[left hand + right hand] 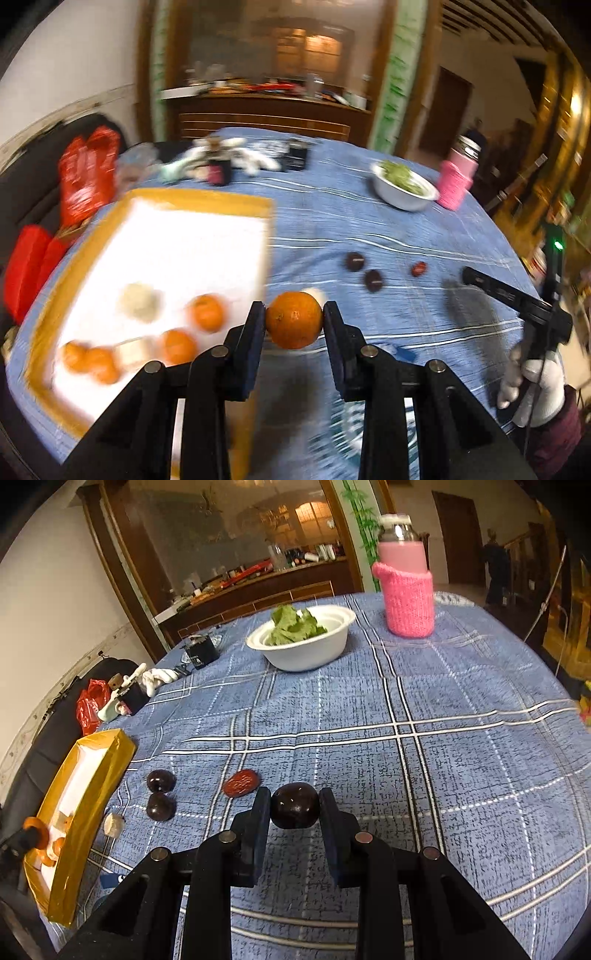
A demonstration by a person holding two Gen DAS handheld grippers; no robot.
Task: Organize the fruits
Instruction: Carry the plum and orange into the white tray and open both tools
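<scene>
My left gripper [294, 319] is shut on an orange [294, 320], held above the blue checked cloth just right of the yellow-rimmed tray [199, 199]. Several oranges [207, 312] and a pale round fruit [139, 301] lie blurred in that tray. My right gripper [295, 805] is shut on a dark plum [295, 805] low over the cloth. Two more dark plums [161, 781] and a red date [240, 782] lie to its left. A pale fruit [113, 825] sits beside the tray [88, 812]. The right gripper [480, 282] also shows at the right of the left wrist view, held by a gloved hand [535, 384].
A white bowl of green leaves [306, 638] and a pink-sleeved bottle [408, 590] stand at the far side of the table. Small items, white gloves and a dark box [201, 651] lie far left. A red bag [90, 705] rests on a dark chair beyond the table edge.
</scene>
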